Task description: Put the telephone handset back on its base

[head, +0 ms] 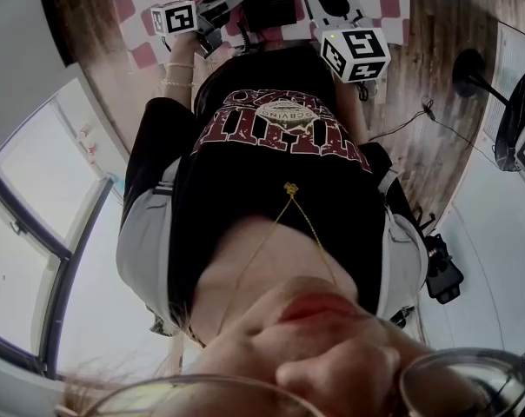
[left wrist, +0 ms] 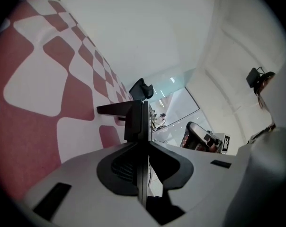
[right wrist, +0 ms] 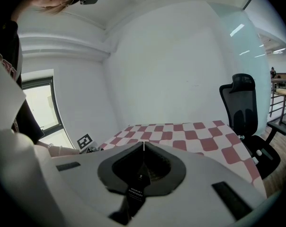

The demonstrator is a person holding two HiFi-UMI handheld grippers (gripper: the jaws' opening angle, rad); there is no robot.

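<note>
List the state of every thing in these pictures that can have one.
left claw: jaws together, nothing between them
right claw: jaws together, empty
office chair: upright, nobody seated
checked cloth: spread flat over the table

The left gripper (left wrist: 144, 108) and the right gripper (right wrist: 144, 144) are hanging side by side over the table (right wrist: 200, 131), near the edge where the person (head: 271, 146) is standing. A chair (right wrist: 242, 108) is standing on the floor (head: 436, 102) just beside the table's right edge. A wall (right wrist: 181, 70) is standing behind the far edge, and a window (right wrist: 39, 103) is sitting past the left edge.
</note>
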